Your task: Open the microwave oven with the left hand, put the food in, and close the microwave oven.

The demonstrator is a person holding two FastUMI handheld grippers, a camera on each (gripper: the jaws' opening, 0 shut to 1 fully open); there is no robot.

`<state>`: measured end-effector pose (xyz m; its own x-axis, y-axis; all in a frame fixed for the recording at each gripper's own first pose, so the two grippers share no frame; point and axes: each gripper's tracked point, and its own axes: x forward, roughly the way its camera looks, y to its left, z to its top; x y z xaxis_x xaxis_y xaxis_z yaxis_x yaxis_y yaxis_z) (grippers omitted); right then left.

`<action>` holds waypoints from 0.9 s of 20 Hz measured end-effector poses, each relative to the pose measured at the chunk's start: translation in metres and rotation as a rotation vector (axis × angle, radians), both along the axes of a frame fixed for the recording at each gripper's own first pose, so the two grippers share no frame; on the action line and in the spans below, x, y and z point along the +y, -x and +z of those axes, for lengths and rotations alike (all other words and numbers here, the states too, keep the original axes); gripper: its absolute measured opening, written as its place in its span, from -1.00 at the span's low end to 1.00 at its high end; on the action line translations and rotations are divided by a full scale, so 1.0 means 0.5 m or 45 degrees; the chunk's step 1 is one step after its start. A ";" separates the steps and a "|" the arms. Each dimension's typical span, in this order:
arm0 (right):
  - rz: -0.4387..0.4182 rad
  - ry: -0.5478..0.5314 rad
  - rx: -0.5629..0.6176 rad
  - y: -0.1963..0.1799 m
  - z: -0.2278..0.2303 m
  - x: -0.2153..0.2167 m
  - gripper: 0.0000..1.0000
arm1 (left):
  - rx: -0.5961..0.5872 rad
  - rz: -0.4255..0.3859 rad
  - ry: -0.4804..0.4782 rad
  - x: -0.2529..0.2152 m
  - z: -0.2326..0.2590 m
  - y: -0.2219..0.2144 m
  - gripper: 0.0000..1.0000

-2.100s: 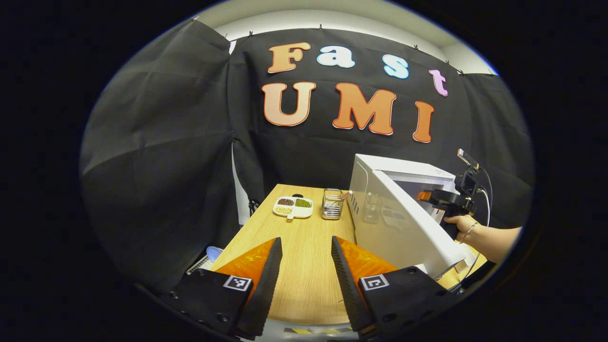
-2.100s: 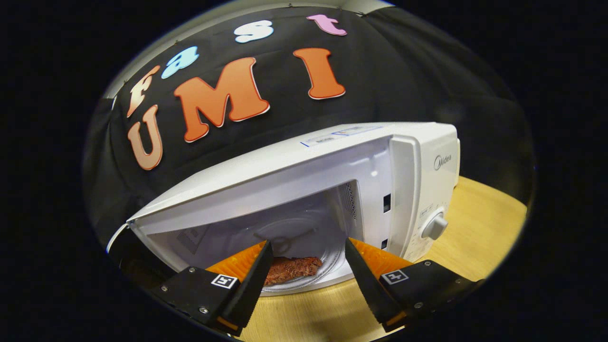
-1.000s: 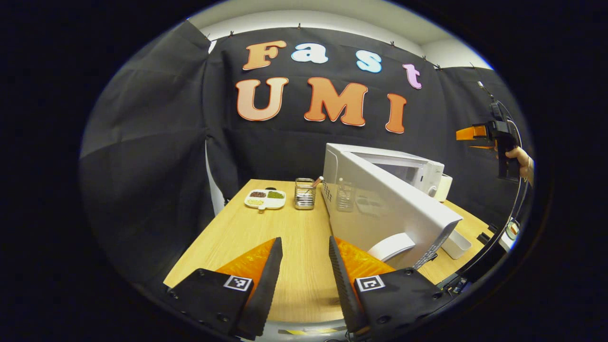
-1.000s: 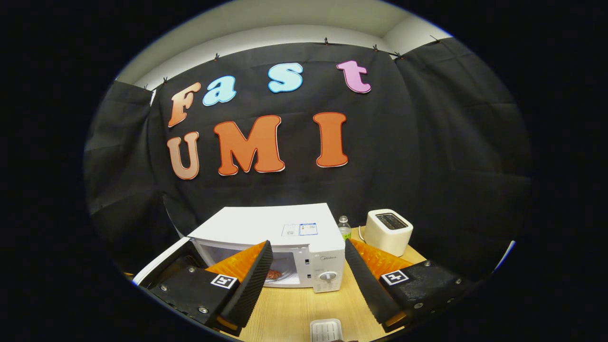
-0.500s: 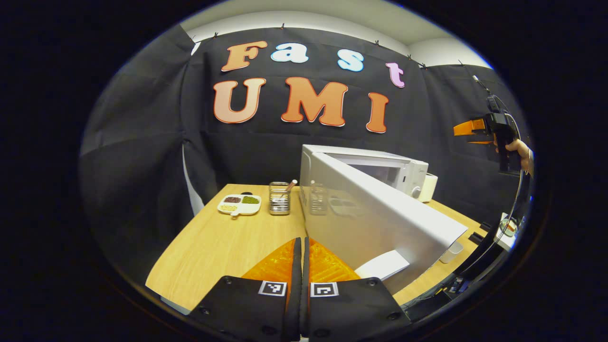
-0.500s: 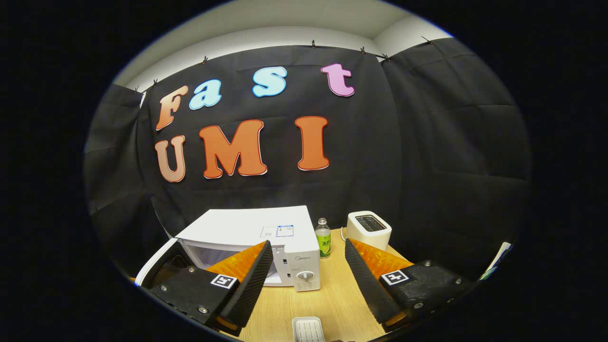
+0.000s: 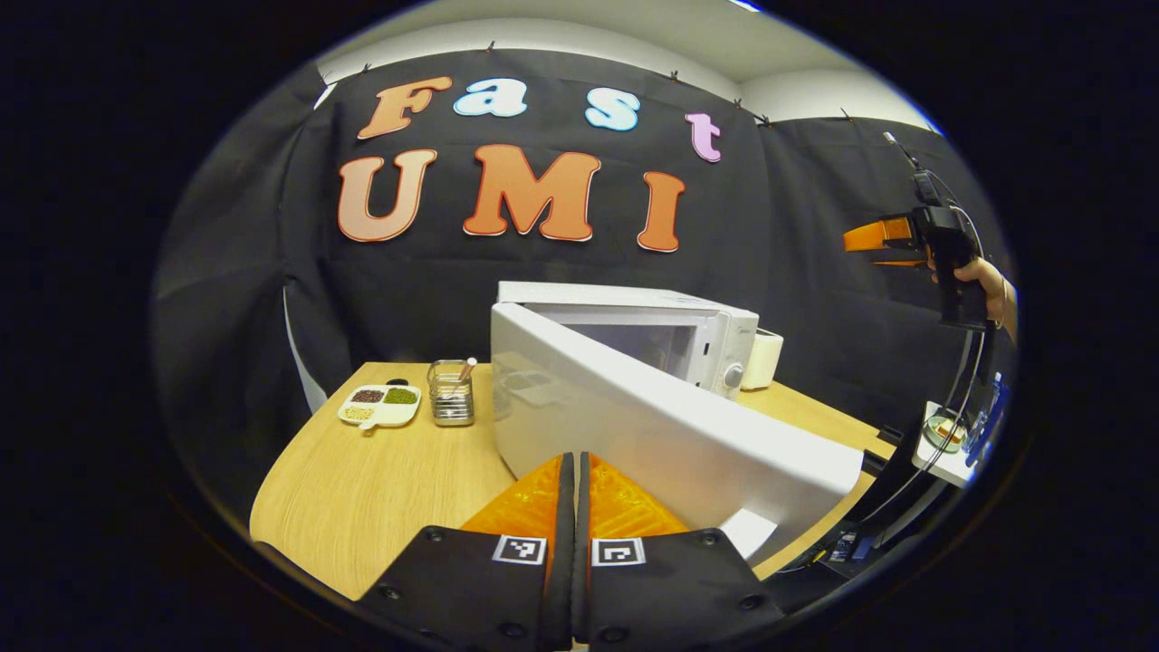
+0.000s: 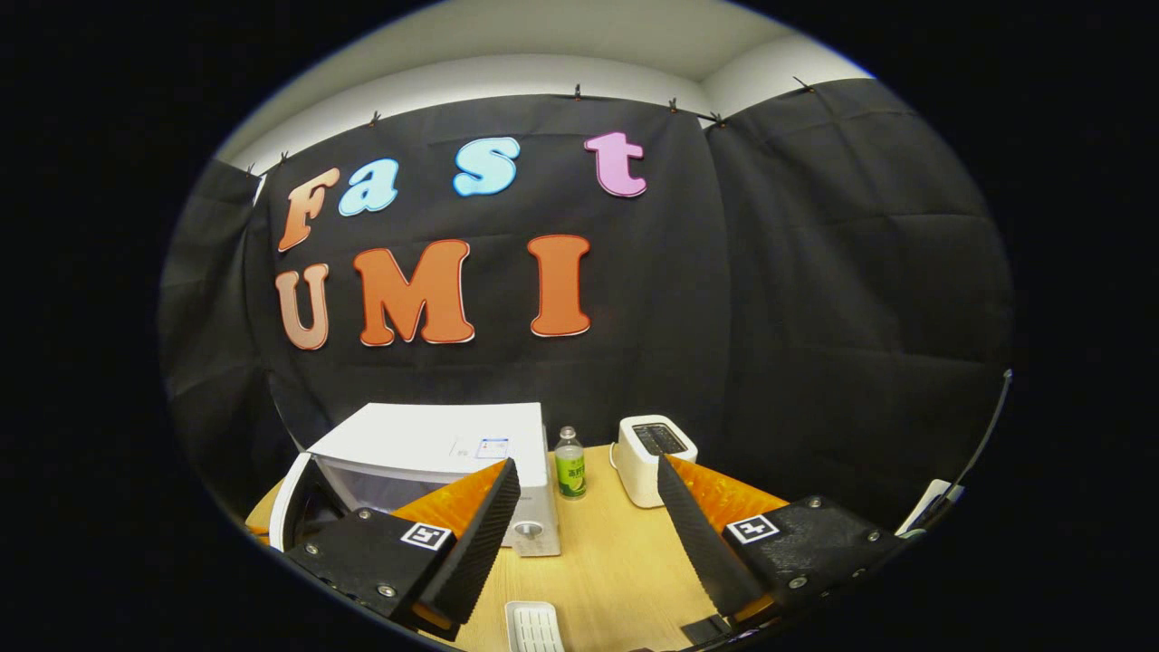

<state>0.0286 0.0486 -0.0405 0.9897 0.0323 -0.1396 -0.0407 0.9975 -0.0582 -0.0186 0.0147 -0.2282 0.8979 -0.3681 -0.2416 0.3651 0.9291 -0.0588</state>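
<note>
Your left gripper [image 7: 573,507] has its fingers clenched together on nothing, and the microwave door [image 7: 670,444] stands swung out just ahead of them and slightly to their right, its outer face turned toward you. The microwave [image 7: 634,330] itself sits beyond the door on the surface [image 7: 362,480], cavity open. Farther off to the left of your fingers are a sectioned dish [image 7: 380,405] and a small wire holder [image 7: 450,393], neither of which belongs to this job.

Your right gripper [image 8: 584,525] is held high and well back, fingers released and spread with nothing between them. Past the left finger you see the microwave [image 8: 435,444] with its door ajar; between the fingers, farther away, stand a bottle [image 8: 569,466] and a toaster [image 8: 654,448].

The food cannot be made out in either view; the cavity is too small and partly hidden. Judging from the empty right fingers and the open door, loading looks finished, and what remains is closing. The clenched left fingers seem well placed to push the door's outer face toward the cavity until it latches.
</note>
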 end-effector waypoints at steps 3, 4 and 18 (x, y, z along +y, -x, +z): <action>-0.030 -0.018 -0.015 -0.009 0.018 -0.051 0.89 | 0.004 0.008 -0.021 -0.040 0.002 -0.026 -0.91; -0.031 -0.030 -0.022 -0.010 0.022 -0.066 0.89 | 0.013 0.004 -0.017 -0.053 -0.001 -0.034 -0.91; -0.084 -0.056 -0.061 -0.119 0.027 -0.226 0.89 | -0.027 -0.004 -0.052 -0.253 0.024 -0.181 -0.91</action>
<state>0.0881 -0.0642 -0.0268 0.9954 -0.0281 -0.0921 0.0268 0.9995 -0.0149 0.0717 -0.1120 -0.2160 0.9019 -0.3611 -0.2371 0.3687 0.9295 -0.0130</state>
